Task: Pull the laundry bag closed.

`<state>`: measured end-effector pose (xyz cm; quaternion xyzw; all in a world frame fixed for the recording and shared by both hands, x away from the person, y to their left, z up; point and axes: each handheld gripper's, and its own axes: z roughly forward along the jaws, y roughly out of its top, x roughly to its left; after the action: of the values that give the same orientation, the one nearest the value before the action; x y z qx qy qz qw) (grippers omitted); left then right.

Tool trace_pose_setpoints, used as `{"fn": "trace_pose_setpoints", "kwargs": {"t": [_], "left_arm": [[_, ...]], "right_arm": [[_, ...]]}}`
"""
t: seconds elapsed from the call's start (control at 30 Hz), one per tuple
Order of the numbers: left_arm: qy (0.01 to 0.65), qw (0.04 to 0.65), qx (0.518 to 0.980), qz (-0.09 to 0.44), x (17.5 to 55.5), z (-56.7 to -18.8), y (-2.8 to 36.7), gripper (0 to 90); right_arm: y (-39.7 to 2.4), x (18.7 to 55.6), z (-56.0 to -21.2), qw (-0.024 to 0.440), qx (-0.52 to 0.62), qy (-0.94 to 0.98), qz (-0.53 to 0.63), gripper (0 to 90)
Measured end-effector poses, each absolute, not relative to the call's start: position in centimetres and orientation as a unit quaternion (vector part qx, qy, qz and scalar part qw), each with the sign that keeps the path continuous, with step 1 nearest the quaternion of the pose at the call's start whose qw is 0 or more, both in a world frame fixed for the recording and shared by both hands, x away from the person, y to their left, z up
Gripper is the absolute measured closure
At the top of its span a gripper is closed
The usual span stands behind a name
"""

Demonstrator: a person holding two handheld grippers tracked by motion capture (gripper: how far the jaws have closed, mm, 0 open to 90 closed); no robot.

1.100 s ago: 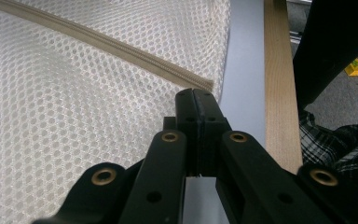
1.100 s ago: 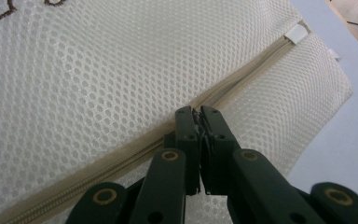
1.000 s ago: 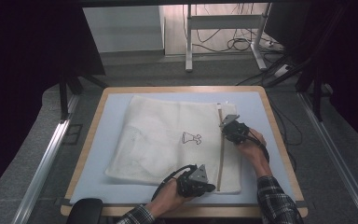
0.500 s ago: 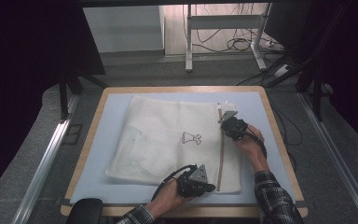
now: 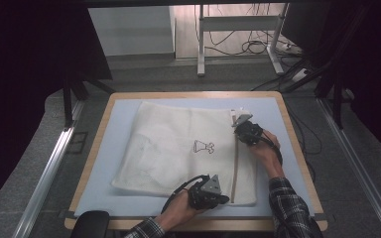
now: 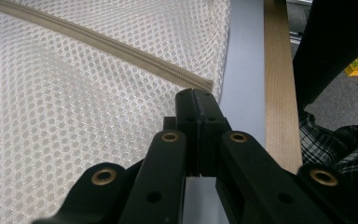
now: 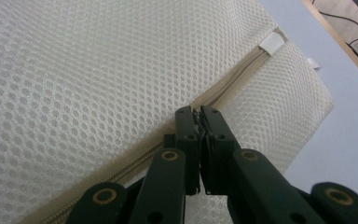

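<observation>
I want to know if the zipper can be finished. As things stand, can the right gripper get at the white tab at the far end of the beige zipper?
Probably yes. The right gripper, jaws shut on the beige zipper, sits near the white tab, and only flat mesh bag lies between.

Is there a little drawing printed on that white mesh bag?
Yes, the high view shows a small dark outline figure printed near the middle of the white mesh bag.

Black claws (image 6: 196,100) with brass-ringed screw holes, grey triangular plates, plaid sleeves (image 5: 290,210).
</observation>
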<state>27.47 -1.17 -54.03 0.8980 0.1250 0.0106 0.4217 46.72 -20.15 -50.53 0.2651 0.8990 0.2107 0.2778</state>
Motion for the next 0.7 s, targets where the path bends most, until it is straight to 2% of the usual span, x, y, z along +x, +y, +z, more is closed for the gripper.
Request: {"fn": "trace_pose_setpoints", "kwargs": {"t": [0.63,0.7], "left_arm": [[0.124,0.421,0.899,0.012,27.46,-54.03,-1.16,90.0],[0.124,0.421,0.899,0.013,27.45,-54.02,-1.16,90.0]], "right_arm": [[-19.75,47.61,-50.47,0.277,0.269,0.898,0.211,86.3],[-19.74,47.67,-50.49,0.287,0.270,0.895,0.207,86.4]]}}
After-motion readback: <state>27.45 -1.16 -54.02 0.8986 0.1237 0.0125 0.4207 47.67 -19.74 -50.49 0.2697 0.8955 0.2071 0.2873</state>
